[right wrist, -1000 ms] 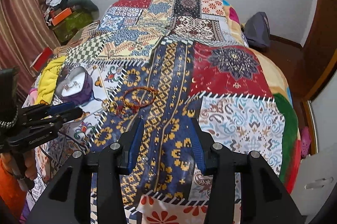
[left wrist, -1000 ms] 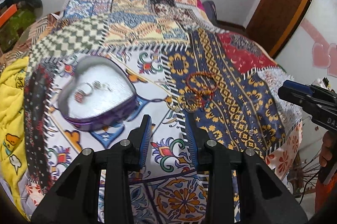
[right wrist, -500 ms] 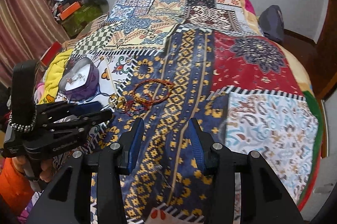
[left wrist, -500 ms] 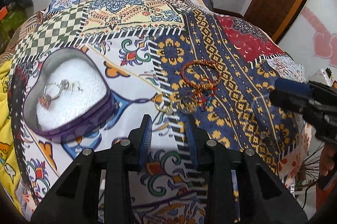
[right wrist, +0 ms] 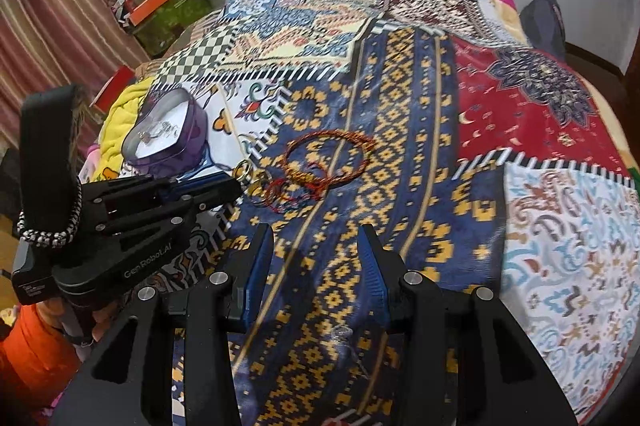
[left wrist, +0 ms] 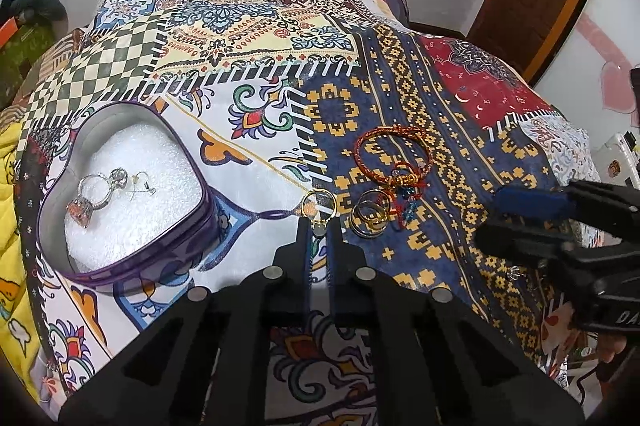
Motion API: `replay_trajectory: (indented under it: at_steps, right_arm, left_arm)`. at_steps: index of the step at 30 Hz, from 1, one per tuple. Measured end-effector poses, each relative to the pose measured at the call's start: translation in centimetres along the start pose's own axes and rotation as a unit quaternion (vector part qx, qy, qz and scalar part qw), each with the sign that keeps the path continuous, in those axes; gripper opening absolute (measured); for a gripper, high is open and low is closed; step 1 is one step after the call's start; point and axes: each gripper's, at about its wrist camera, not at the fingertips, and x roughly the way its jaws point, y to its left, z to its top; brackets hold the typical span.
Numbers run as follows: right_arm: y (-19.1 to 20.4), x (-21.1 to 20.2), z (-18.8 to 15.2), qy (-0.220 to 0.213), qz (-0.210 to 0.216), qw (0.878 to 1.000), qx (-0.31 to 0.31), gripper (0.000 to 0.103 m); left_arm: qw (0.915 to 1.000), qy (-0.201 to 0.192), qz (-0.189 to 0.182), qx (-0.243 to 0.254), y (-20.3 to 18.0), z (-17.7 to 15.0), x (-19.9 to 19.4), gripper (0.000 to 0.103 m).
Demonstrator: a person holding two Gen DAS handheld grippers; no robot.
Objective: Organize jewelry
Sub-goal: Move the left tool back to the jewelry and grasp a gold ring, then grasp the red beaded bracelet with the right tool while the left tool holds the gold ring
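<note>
**Left gripper pinches a gold ring on the bedspread**

The left gripper [left wrist: 319, 226] has its fingers drawn close together, clamped on the lower edge of a gold ring [left wrist: 319, 203] that stands up from the patchwork bedspread [left wrist: 256, 26]. Just right of it lie two more rings [left wrist: 370, 213], touching a red braided bracelet [left wrist: 394, 154] with small blue beads. To the left sits a purple heart-shaped tin [left wrist: 132, 258] lined with white foam, holding silver rings [left wrist: 98, 192] and a small earring. The right gripper [right wrist: 316, 254] hovers over the blue and yellow patch, fingers spread wide, gripping nothing.
</note>
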Motion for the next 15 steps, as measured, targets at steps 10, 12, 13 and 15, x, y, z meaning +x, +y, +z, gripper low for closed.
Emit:
replay_trajectory:
  at_steps: [10,12,13,15]
  right_arm:
    - [1.0,1.6,0.4,0.014,0.005,1.000,-0.005,0.040]
    - [0.7,1.5,0.9,0.006,0.000,1.000,0.001,0.040]
    - [0.6,1.4,1.1,0.004,-0.002,1.000,0.004,0.040]
    - [-0.1,1.2,1.8,-0.003,-0.011,1.000,0.010,0.040]
  left_arm:
    - [0.9996,-0.029,0.002,-0.007,1.2,-0.6,-2.9,0.005]
    - [0.9993,-0.036,0.003,-0.008,1.4,-0.4,-3.4,0.005]
    - [0.9992,-0.040,0.001,-0.010,1.5,-0.2,-3.6,0.005]
    - [0.9987,-0.048,-0.002,-0.013,1.7,0.1,-4.0,0.005]
